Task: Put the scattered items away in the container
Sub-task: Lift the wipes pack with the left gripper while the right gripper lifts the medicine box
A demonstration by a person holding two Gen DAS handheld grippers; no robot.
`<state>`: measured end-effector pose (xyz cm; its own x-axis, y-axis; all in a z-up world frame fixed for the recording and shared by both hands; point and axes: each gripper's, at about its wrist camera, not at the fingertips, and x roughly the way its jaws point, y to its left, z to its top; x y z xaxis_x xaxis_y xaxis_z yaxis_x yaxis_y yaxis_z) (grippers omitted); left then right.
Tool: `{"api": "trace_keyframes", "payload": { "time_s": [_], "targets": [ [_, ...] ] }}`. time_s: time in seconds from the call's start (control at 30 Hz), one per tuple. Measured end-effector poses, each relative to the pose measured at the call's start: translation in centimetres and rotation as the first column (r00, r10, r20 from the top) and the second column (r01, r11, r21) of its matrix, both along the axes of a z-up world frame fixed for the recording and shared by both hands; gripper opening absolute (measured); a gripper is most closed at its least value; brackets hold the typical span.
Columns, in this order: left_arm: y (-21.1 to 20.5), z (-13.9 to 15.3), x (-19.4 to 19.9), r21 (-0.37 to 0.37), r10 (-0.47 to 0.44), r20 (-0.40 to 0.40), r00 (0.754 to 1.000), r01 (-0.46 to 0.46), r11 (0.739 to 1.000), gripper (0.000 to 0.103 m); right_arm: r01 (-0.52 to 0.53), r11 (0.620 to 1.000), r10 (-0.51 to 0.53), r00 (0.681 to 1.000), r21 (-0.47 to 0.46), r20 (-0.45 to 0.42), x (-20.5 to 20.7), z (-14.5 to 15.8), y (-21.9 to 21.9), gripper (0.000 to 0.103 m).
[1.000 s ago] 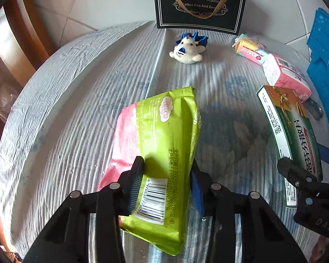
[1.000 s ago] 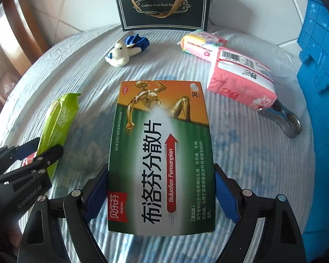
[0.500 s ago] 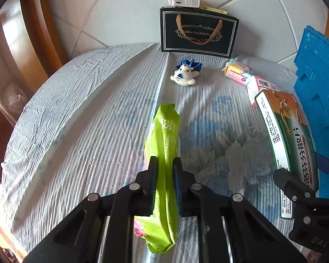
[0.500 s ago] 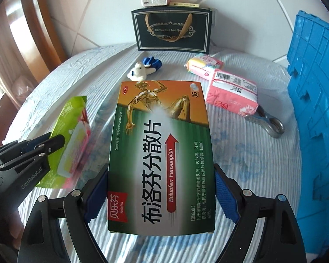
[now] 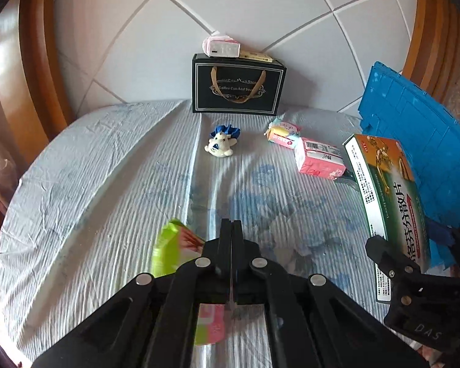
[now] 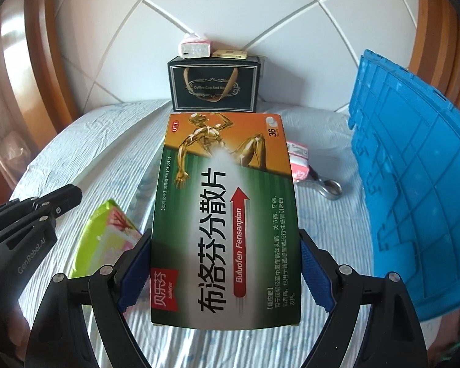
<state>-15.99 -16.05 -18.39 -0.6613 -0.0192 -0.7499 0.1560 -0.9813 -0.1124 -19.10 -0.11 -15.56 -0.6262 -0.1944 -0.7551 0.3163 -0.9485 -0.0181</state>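
Observation:
My right gripper (image 6: 224, 263) is shut on a green and orange medicine box (image 6: 227, 214) and holds it flat above the bed; the box also shows in the left wrist view (image 5: 389, 202). My left gripper (image 5: 231, 230) is fully shut with nothing between its fingers. The green and pink wipes pack (image 5: 171, 248) lies on the bed just below and left of it, and also shows in the right wrist view (image 6: 104, 239). The blue crate (image 6: 414, 190) stands at the right.
A black gift bag (image 5: 237, 87) with small boxes on top stands by the tiled wall. A plush toy (image 5: 220, 144), two pink packs (image 5: 319, 158), and a metal clip (image 6: 326, 185) lie on the striped bedsheet (image 5: 107, 184). Wooden frame at left.
The wipes pack has slipped out of my left gripper, which closed fully, and dropped onto the bed. Both grippers have risen. The right still holds the medicine box.

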Motion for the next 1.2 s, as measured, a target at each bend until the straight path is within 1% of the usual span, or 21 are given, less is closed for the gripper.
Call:
{"api": "trace_keyframes", "payload": {
  "time_s": [0.13,0.27,0.37,0.43,0.5,0.57,0.6,0.67,0.7,0.73,0.83,0.9,0.93,0.97,1.0,1.03,1.07,1.1,1.13,1.17,1.2],
  "targets": [
    [-0.8,-3.8,0.8,0.027,-0.06,0.09,0.994,0.057,0.998,0.001,0.019,1.0,-0.018,0.999,-0.016,0.043,1.1,-1.9,0.9,0.087],
    [-4.0,-6.5,2.2,0.085,-0.026,0.147,0.989,0.013,0.996,0.001,-0.015,0.999,0.021,0.991,-0.045,0.13,1.3,-5.4,0.2,0.087],
    [-6.1,-7.8,2.8,0.096,0.023,0.2,0.979,-0.043,0.994,0.001,-0.051,0.996,0.063,0.98,-0.071,0.188,0.9,-7.9,-1.1,0.087],
    [-6.5,-8.1,3.0,0.094,0.043,0.208,0.977,-0.064,0.994,0.001,-0.07,0.993,0.09,0.971,-0.096,0.221,0.8,-9.3,-1.9,0.087],
    [-6.3,-8.2,3.0,0.122,0.037,0.188,0.981,-0.061,0.991,0.001,-0.096,0.989,0.121,0.96,-0.111,0.251,0.7,-10.4,-2.7,0.087],
    [-5.7,-9.3,2.2,0.159,0.015,0.192,0.981,-0.046,0.986,0.001,-0.121,0.988,0.143,0.953,-0.096,0.268,0.6,-11.2,-3.5,0.087],
    [-5.3,-10.6,1.5,0.17,-0.003,0.214,0.977,-0.034,0.985,0.002,-0.125,0.988,0.144,0.952,-0.088,0.27,0.5,-11.5,-3.7,0.087],
    [-4.6,-13.9,0.2,0.154,0.003,0.326,0.945,-0.057,0.986,0.003,-0.124,0.99,0.139,0.951,-0.072,0.276,0.1,-12.0,-3.6,0.087],
    [-4.6,-15.0,0.1,0.157,0.012,0.341,0.94,-0.069,0.985,0.003,-0.124,0.99,0.136,0.95,-0.062,0.282,0.0,-12.3,-3.5,0.087],
    [-4.5,-15.2,0.3,0.17,0.014,0.311,0.95,-0.07,0.983,0.003,-0.125,0.991,0.136,0.947,-0.055,0.29,-0.1,-12.7,-3.3,0.087],
    [-4.4,-15.4,1.2,0.176,0.026,0.26,0.965,-0.073,0.982,0.003,-0.134,0.99,0.14,0.94,-0.038,0.311,-0.1,-13.7,-2.9,0.087],
    [-3.5,-15.4,1.9,0.113,0.009,0.21,0.978,-0.034,0.993,0.003,-0.136,0.99,0.141,0.932,-0.04,0.333,-0.3,-14.4,-2.8,0.087],
    [-3.0,-15.3,2.1,0.078,-0.005,0.197,0.98,-0.011,0.997,0.003,-0.136,0.99,0.143,0.928,-0.044,0.343,-0.3,-14.7,-2.8,0.087],
    [-2.9,-15.2,2.1,0.069,-0.02,0.201,0.979,0.007,0.998,0.003,-0.138,0.989,0.145,0.925,-0.046,0.351,-0.3,-14.9,-2.8,0.087],
    [-3.2,-14.9,2.1,0.105,-0.026,0.216,0.976,0.004,0.994,0.004,-0.142,0.989,0.149,0.922,-0.046,0.357,-0.4,-15.1,-2.9,0.087],
    [-3.8,-14.5,2.2,0.172,-0.026,0.229,0.973,-0.014,0.985,0.004,-0.147,0.988,0.155,0.921,-0.048,0.358,-0.3,-15.1,-2.9,0.087],
    [-4.4,-13.7,2.4,0.237,-0.017,0.224,0.974,-0.037,0.971,0.004,-0.154,0.987,0.162,0.921,-0.05,0.355,-0.3,-14.9,-3.0,0.087],
    [-5.0,-12.8,2.7,0.261,0.007,0.197,0.98,-0.06,0.963,0.006,-0.159,0.986,0.166,0.922,-0.051,0.351,-0.3,-14.7,-3.1,0.087],
    [-5.2,-11.7,3.1,0.237,0.04,0.169,0.985,-0.08,0.968,0.01,-0.163,0.985,0.174,0.923,-0.059,0.344,-0.3,-14.4,-3.0,0.087],
    [-5.3,-11.0,3.3,0.195,0.071,0.152,0.986,-0.1,0.976,0.032,-0.166,0.984,0.178,0.924,-0.065,0.338,-0.3,-14.1,-3.0,0.087],
    [-5.5,-10.7,3.3,0.173,0.088,0.151,0.985,-0.114,0.978,0.075,-0.168,0.984,0.181,0.925,-0.068,0.335,-0.4,-14.0,-3.1,0.087]
  ]
}}
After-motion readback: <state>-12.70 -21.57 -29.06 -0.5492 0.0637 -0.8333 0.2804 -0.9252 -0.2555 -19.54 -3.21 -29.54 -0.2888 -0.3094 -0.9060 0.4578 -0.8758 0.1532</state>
